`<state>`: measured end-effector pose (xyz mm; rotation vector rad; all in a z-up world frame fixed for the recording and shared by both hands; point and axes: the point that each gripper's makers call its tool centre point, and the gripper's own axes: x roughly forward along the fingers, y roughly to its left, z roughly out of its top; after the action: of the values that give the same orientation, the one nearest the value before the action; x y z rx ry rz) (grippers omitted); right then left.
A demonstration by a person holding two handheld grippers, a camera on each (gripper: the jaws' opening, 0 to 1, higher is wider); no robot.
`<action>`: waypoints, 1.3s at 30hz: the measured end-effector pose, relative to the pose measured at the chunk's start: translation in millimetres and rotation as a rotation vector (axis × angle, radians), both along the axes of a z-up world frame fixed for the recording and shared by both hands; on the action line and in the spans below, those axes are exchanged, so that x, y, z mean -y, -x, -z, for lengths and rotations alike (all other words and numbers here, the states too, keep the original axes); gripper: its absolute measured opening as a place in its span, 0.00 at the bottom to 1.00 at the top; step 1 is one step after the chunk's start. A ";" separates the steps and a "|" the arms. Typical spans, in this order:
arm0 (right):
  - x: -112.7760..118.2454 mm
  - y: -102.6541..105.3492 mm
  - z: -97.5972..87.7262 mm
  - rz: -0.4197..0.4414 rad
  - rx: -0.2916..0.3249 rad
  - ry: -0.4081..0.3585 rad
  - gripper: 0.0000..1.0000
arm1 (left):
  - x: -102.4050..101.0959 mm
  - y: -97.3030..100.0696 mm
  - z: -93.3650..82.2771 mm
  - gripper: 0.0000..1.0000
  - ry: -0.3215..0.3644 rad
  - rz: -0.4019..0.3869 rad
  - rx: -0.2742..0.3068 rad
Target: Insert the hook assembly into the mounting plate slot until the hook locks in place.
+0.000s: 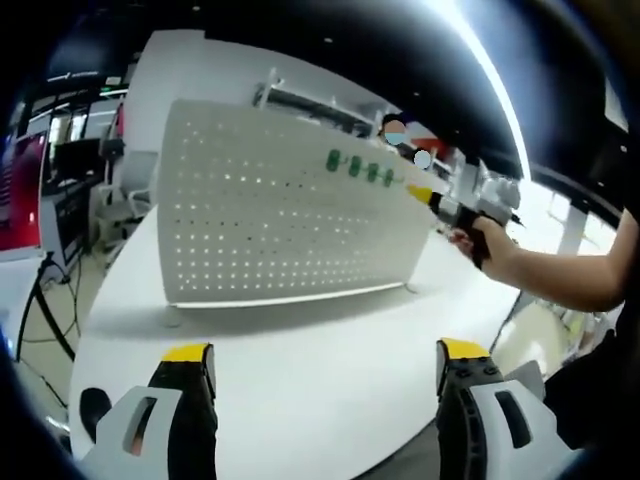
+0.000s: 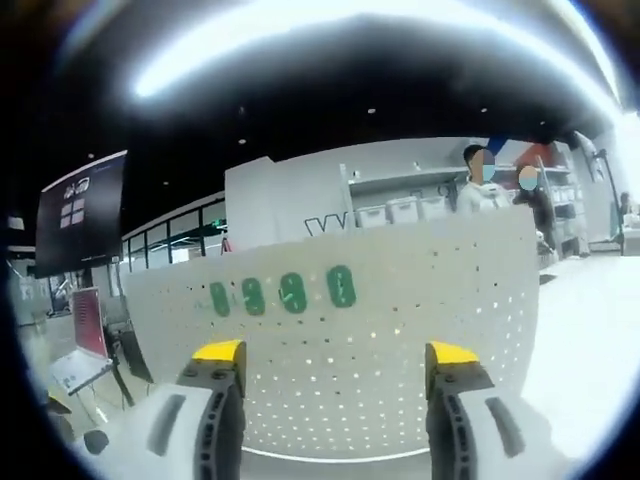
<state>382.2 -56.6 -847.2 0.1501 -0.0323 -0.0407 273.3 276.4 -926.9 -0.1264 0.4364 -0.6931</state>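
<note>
The mounting plate [image 1: 290, 215] is a white perforated panel standing upright on the white worktop [image 1: 320, 370], resting on small feet at its lower edge. Its face is covered in regular rows of small holes. Four green hooks [image 1: 360, 167] sit in a row near its upper edge (towards the right end in the left gripper view, left of centre in the right gripper view). Each hook [image 2: 290, 292] looks like a short, rounded green tab set against the panel, evenly spaced from its neighbours. Whether they are fully seated cannot be told.
</note>
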 end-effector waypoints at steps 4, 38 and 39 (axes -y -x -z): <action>-0.2 14.2 16.3 0.008 -0.019 -0.023 0.77 | -1.6 -0.7 -2.8 0.93 -0.002 -0.008 0.007; -40.4 124.1 94.7 -0.128 -0.226 0.000 1.00 | -4.3 22.3 -1.6 0.94 -0.010 -0.008 -0.003; -40.1 125.5 97.0 -0.132 -0.240 0.008 1.00 | -4.7 22.7 -1.7 0.94 -0.008 -0.011 -0.003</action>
<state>256.6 -16.5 -944.3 0.1387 0.2164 0.0732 250.6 281.1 -925.2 -0.1228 0.4412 -0.6804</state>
